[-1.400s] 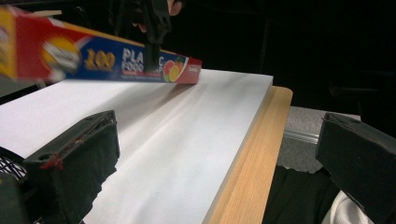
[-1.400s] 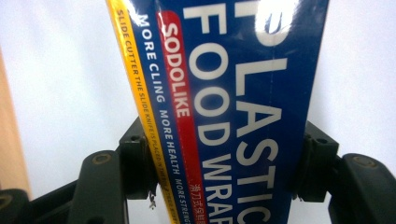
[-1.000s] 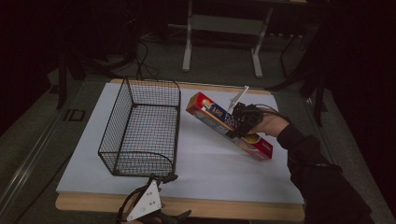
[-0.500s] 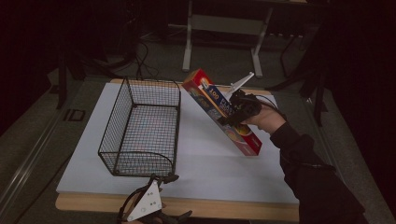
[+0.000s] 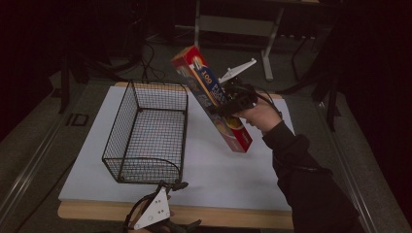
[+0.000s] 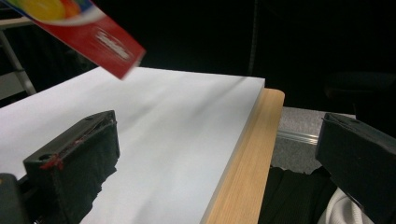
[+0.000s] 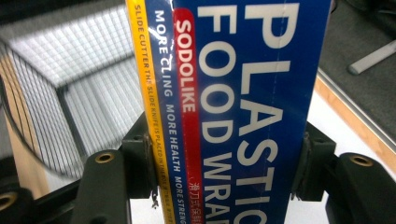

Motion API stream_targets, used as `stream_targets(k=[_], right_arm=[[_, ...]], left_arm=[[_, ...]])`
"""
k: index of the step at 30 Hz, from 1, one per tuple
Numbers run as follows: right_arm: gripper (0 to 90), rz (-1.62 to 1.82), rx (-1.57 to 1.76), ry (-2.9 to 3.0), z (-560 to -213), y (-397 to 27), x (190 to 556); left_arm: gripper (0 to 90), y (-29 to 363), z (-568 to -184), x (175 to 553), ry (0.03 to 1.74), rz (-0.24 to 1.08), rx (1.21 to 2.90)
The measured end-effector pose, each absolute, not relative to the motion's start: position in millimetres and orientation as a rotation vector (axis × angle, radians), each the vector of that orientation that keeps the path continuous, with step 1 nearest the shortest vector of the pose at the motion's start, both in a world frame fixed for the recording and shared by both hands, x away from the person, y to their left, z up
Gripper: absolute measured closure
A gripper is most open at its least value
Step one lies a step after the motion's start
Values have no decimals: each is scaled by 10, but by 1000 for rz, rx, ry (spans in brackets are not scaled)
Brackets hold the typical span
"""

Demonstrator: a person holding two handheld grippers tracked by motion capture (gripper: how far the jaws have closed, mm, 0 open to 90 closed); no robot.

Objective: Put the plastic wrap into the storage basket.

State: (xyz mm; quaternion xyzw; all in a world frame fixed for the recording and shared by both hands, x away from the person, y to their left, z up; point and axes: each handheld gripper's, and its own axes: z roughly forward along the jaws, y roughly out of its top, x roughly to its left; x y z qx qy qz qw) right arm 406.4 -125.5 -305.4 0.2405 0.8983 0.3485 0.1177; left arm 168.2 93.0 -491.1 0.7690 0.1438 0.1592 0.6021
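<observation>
Plastic-wrap box (image 5: 214,99) is clamped across its width in the right gripper (image 5: 232,99), jaws pressing both long sides in the right gripper view (image 7: 243,112), box clear of the white table top (image 5: 233,165), tilted with its far end toward 11 o'clock and its red near end (image 6: 100,44) low toward 5 o'clock. Wire basket (image 5: 145,133) sits just beside at 9 o'clock of the box, apart from it, empty side facing the box. Left gripper (image 5: 167,187) rests at the table's 6 o'clock edge just off the basket's near end, jaws standing wide apart with nothing between them (image 6: 210,158).
</observation>
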Motion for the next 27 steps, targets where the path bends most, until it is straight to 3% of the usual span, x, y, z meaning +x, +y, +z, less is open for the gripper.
stream_targets(k=[14, 27], right_arm=[[388, 1230, 933, 2426, -2661, -682, 4109], [389, 1349, 1024, 2368, -2685, -75, 4116]], left_arm=[[2, 909, -4900, 1667, 321, 377, 1780], [2, 896, -4906, 1628, 303, 380, 1791]])
